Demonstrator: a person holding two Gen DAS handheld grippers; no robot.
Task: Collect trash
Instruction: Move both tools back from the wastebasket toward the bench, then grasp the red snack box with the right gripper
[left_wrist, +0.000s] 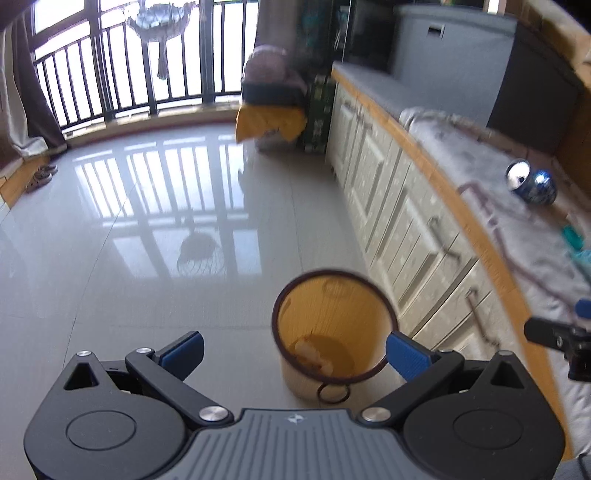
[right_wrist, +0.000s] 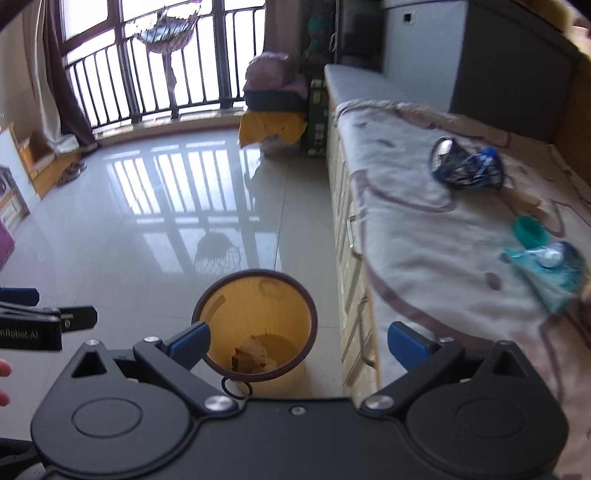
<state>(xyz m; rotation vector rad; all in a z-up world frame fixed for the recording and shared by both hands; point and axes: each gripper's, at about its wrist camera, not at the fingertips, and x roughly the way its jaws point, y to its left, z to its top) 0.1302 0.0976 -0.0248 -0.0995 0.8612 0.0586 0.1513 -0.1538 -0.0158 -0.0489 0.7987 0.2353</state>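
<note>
Just bare floor (left_wrist: 147, 258) left of bin (left_wrist: 334, 295)

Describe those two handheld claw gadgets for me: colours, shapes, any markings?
Both look alike: black bodies with two round housings, silver screw heads, and angled black arms tipped with blue ribbed pads. The left claw has a grey ribbed centre plate bearing a small logo; the right claw is plain black there. White lettering ending "nRobot.AI" shows on the left one's side.

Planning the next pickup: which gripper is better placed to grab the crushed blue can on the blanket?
Probably the right gripper: open, empty, nearer the blanket with the crushed blue can. Left gripper sits farther out over the floor.
</note>
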